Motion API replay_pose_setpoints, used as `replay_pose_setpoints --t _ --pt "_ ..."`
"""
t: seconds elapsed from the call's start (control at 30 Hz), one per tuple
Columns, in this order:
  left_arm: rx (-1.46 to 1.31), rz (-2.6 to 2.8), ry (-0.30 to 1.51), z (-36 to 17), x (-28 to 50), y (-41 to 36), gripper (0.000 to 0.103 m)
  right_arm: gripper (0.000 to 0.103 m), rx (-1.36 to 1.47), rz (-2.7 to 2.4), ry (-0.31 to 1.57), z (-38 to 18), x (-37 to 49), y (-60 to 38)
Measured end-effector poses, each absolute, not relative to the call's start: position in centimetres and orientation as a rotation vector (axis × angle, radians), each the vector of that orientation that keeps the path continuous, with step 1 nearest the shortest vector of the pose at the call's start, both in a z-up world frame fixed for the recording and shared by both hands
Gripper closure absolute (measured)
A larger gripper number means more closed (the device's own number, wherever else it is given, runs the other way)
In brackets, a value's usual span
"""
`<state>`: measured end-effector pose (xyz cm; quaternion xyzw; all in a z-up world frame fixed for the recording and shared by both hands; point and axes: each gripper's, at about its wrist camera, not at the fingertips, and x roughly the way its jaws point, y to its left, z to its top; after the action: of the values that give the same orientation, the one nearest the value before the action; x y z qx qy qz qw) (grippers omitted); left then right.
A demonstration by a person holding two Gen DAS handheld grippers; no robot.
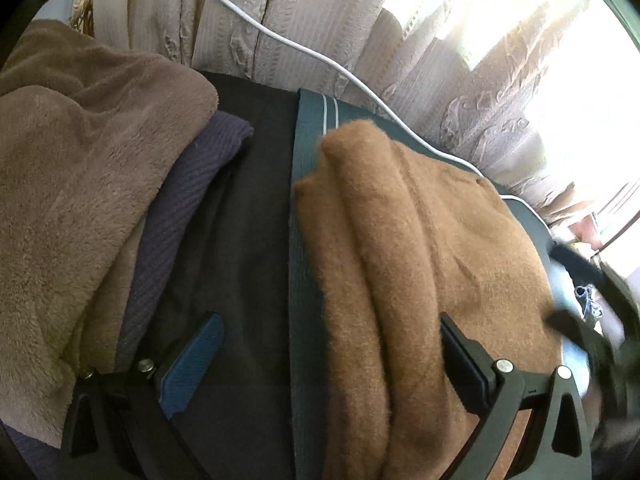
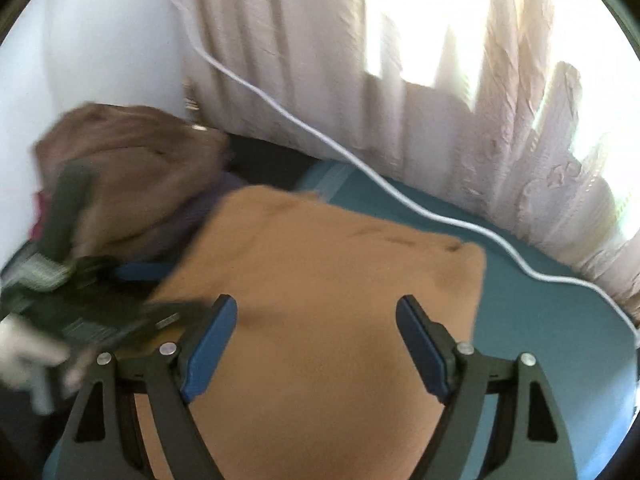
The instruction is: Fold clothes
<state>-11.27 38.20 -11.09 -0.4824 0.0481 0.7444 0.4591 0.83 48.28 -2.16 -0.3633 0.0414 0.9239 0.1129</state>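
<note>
Writing is nowhere readable: the pale label patches on the blurred dark body of your left tongs, seen from the right wrist camera, are too smeared to make out. No containers are in view.

Your left tongs (image 1: 332,344) stand wide open, gripping nothing, one blue pad (image 1: 194,364) over the black cloth (image 1: 240,240) and the other over the folded, fuzzy rust-brown garment (image 1: 408,248). That garment lies ahead of and beneath these tongs, on a teal mat with pale stripes (image 1: 306,152). Left of them sits a heap of taupe plush fabric (image 1: 76,168), with a ribbed purple-grey knit (image 1: 180,208) tucked at its edge.

Your right tongs (image 2: 316,344) are also spread wide and empty, poised over the same rust-brown garment (image 2: 328,280), which fills the space between and ahead of the fingers. The teal mat (image 2: 528,320) shows to their right. A white cable (image 2: 360,164) trails across ahead, in front of cream patterned curtains (image 2: 480,152).
</note>
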Motion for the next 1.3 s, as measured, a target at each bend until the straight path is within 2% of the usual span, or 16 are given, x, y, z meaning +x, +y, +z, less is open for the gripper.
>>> replay_pose_setpoints --t 0.17,0.4,0.73,0.97,1.03,1.3 --pt "-1.188 1.821 0.106 -11.1 -11.4 38.0 0.0 0.018 -1.038 2.802 0.141 -3.3 2.9 43.3" --pt "-1.192 1.807 0.099 -11.2 -11.5 37.9 0.0 0.018 -1.076 2.787 -0.017 -4.9 3.1 38.8" --pt "-1.186 1.808 0.115 -11.3 -11.6 38.0 0.0 0.019 -1.163 2.708 -0.078 -7.7 1.4 36.9" --pt "-1.156 1.771 0.059 -10.7 -11.5 37.7 0.0 0.019 -1.181 2.728 0.005 -7.5 2.0 38.2" --pt "-1.108 1.747 0.021 -9.6 -11.2 37.3 0.0 0.019 -1.163 2.774 0.084 -6.8 3.2 39.0" --pt "-0.901 1.649 -0.089 -4.6 -8.7 37.1 0.0 0.018 -0.912 2.746 0.197 -2.8 10.6 43.8"
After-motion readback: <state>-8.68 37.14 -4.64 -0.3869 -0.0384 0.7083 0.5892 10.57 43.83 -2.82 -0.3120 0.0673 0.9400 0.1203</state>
